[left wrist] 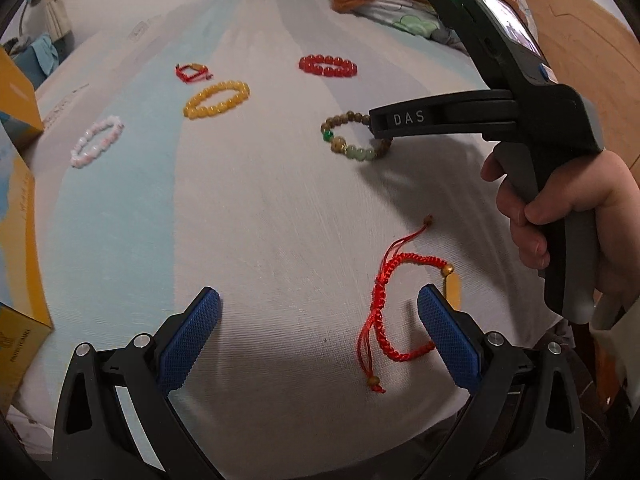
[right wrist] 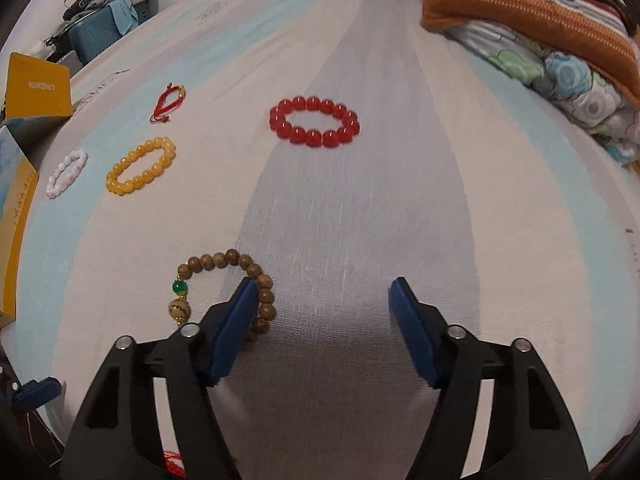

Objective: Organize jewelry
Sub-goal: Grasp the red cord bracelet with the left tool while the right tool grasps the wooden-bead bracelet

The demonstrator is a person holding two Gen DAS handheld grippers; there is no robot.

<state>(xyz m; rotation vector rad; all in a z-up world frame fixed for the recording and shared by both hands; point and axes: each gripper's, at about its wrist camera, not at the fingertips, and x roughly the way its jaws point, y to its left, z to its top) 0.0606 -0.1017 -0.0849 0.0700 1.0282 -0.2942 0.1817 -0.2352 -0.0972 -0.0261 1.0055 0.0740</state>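
Left gripper: fingers spread wide, holding nothing.
Red cord bracelet: lies on the bedsheet just inside the right finger, its loop partly behind that pad.
Right gripper: fingers spread, empty.
Wooden bead bracelet: outside the gap, its near arc hidden by the left finger.
Handling, cord: judged light, limp and braided; likely best pinched across the woven band, not the loose tails.
Handling, beads: judged heavier, round and prone to rolling; pinch across one strand.
Left view only: the cord bracelet whole, and the right hand.
Right view only: the red bead bracelet large and clear.
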